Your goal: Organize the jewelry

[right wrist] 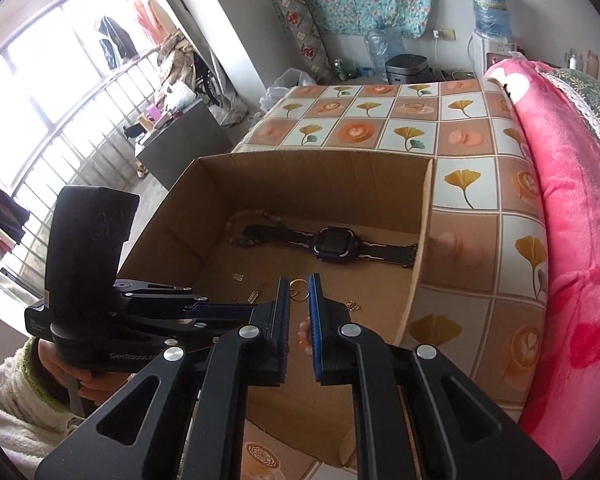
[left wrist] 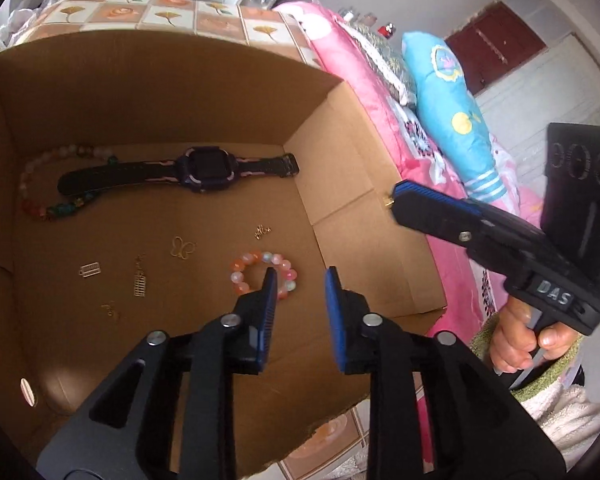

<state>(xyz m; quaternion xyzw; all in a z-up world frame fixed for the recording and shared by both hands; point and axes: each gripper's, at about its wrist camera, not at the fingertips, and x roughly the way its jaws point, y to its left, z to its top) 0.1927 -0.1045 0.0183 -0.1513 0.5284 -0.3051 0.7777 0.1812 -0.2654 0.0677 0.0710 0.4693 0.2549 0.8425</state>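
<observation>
Tilting down into the cardboard box (left wrist: 340, 128), the left tool (left wrist: 300, 276) has its jaws apart right over the pink bead bracelet (left wrist: 260, 272). Right tool (left wrist: 396, 194) hovers by the box wall, jaws together on a tiny gold piece (left wrist: 389, 202). Watch (left wrist: 208, 168) lies further back.

Both fisheye views look steeply down along their gripper fingers into the box (left wrist: 148, 92) on the bed (right wrist: 480, 184). The left view sits close over the box; the right view, farther back. They share the watch (left wrist: 204, 168), and each shows the other gripper, at 3 o'clock and 9 o'clock.
</observation>
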